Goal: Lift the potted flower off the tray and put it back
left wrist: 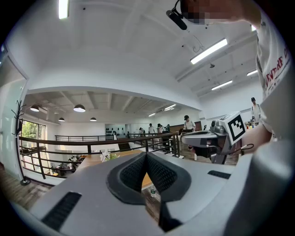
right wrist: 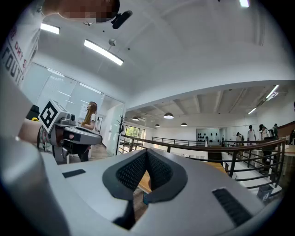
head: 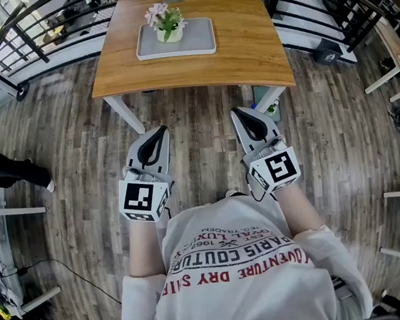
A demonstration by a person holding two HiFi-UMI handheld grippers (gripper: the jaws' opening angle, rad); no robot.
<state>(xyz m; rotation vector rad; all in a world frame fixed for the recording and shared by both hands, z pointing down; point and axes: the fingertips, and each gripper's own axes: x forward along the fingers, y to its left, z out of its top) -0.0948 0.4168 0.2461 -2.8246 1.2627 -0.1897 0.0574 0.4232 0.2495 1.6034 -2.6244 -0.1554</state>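
Start pos: both grippers empty, pot untouched.
Left gripper & right gripper each pressed together on nothing, held level. Potted flower sits on tray on table, well ahead of both tips. Prob light, top-heavy, pot wall smooth/slick; pinch the pot, not the soft stems.

A grey tray is set on the wooden bench, which stands on plank floor.
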